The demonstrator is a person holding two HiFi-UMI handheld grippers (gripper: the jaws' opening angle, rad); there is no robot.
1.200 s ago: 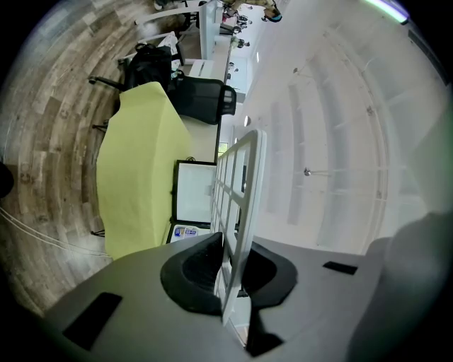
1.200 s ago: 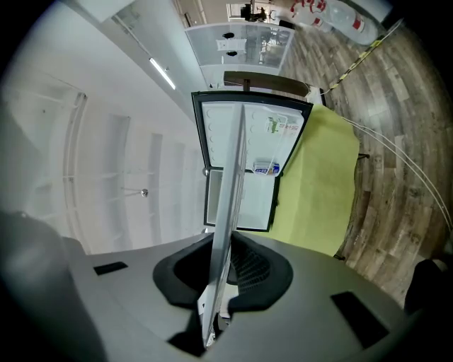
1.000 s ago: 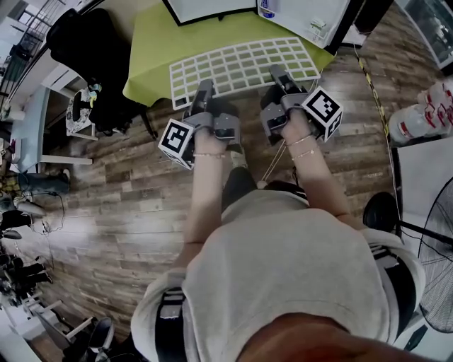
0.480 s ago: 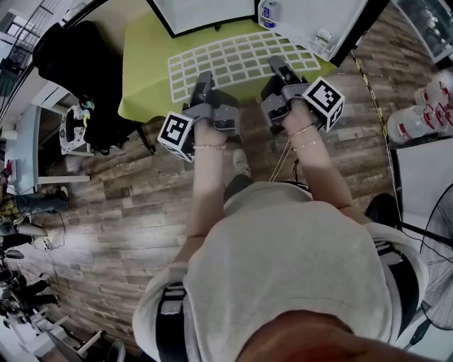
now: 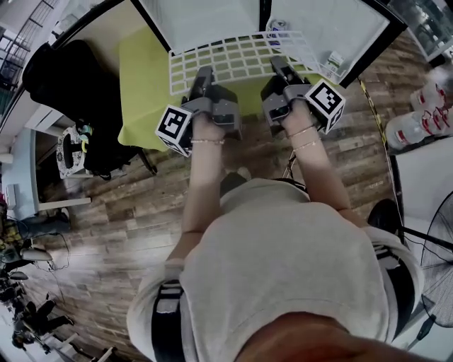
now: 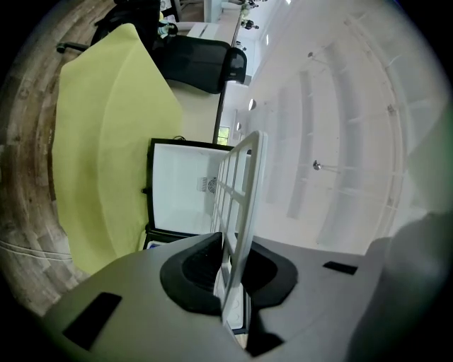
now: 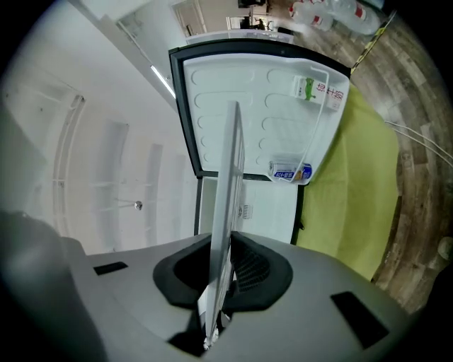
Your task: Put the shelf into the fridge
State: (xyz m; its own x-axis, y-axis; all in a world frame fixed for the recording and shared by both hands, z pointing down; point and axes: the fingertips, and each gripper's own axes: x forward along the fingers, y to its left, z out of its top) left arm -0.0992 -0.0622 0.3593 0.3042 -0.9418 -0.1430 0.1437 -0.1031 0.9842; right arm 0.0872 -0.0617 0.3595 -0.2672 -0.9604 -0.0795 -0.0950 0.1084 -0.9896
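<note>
Shelf: a white wire-grid shelf (image 5: 241, 60) is held off the surface by its near long edge. It lies roughly flat in the head view and extends away from the person toward the open fridge.
Shelf in the gripper views: it is seen edge-on, rising from between the jaws in both the left (image 6: 244, 191) and the right (image 7: 230, 177).
Left gripper (image 5: 203, 74): its jaws are closed on the near rim of the shelf toward its left end, with the dark pads (image 6: 195, 272) pressing the wire from both sides.
Right gripper (image 5: 279, 67): its jaws pinch the same rim toward its right end, and the grid sits tight in the pad notch (image 7: 248, 272).
Fridge: the white compartment (image 5: 205, 21) stands open directly beyond the far edge of the shelf.
Fridge door (image 7: 269, 106): it is swung wide to the right, with small packets in its door bins.
Counter: it is draped in a yellow-green cloth (image 5: 141, 85) and lies under and to the left of the shelf.
Floor: wood planks (image 5: 127, 205) run beneath the person.
Surroundings: a black chair (image 5: 71, 78) is at the left, and water bottles (image 5: 417, 120) are at the right edge.
</note>
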